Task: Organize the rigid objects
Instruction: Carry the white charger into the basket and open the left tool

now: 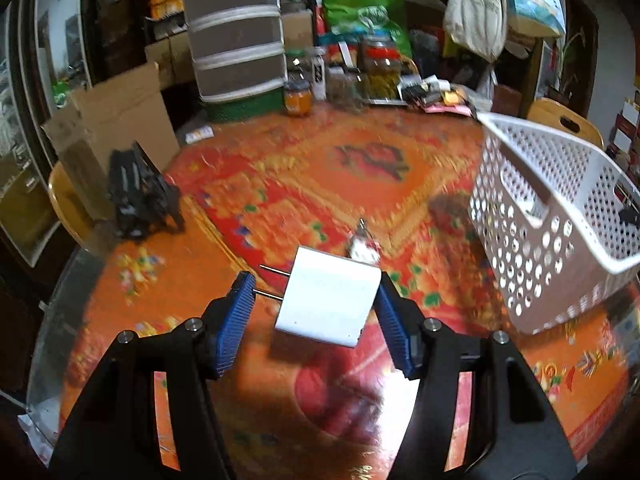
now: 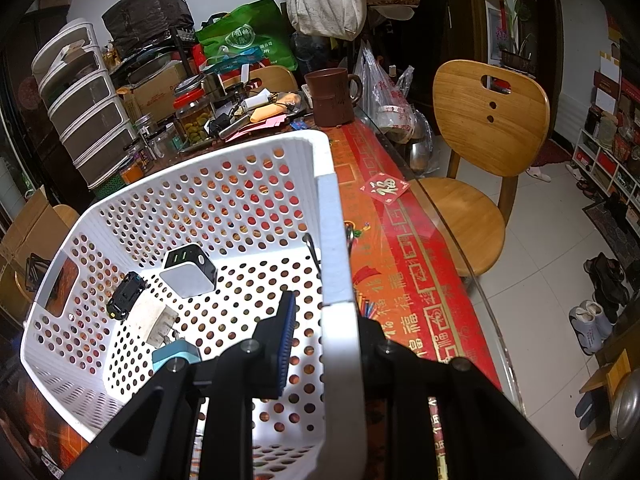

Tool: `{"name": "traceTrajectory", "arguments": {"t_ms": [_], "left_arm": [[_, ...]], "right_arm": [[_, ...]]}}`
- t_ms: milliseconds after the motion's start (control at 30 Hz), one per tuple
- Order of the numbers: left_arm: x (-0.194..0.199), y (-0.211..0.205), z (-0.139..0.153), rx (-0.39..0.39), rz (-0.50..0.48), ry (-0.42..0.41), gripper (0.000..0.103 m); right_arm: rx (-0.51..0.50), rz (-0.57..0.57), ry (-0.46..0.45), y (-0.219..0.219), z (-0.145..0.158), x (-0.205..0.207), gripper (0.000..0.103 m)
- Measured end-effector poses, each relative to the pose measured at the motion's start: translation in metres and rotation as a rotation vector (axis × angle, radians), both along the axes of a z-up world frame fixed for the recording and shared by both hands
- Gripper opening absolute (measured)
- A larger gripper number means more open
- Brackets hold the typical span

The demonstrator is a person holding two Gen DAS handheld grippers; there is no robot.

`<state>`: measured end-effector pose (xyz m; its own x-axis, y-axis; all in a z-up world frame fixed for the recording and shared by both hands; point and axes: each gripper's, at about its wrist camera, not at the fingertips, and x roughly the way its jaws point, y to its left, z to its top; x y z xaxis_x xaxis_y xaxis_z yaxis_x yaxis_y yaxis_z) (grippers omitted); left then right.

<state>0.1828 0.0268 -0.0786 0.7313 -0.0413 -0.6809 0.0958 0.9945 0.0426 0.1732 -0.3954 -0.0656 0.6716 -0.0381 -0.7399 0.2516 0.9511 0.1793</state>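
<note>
Red tablecloth (image 1: 280, 168): my left gripper (image 1: 316, 312) wide around white charger (image 1: 328, 300); only right view shows my right gripper (image 2: 326, 320) clamping basket (image 2: 336, 240) rim, chargers inside.

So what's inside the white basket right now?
The white basket holds a white-and-black cube charger, a small black item, a white plug adapter and a light blue item. The right gripper's arm hides the near floor.

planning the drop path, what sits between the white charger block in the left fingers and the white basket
Left wrist view: between the white square plug-in charger and the white perforated plastic basket, only a small blurred keychain-like trinket on the orange patterned tablecloth.
</note>
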Motion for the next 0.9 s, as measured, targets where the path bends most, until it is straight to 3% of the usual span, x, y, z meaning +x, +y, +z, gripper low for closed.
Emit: {"name": "traceTrajectory", "arguments": {"t_ms": [500, 900], "left_arm": [[0.012, -0.017, 0.059, 0.070, -0.003, -0.104, 0.058], [0.027, -0.061, 0.097, 0.082, -0.032, -0.138, 0.058]], "right_arm": [[-0.002, 0.003, 0.003, 0.000, 0.000, 0.000, 0.021], [-0.002, 0.003, 0.003, 0.001, 0.000, 0.000, 0.021]]}}
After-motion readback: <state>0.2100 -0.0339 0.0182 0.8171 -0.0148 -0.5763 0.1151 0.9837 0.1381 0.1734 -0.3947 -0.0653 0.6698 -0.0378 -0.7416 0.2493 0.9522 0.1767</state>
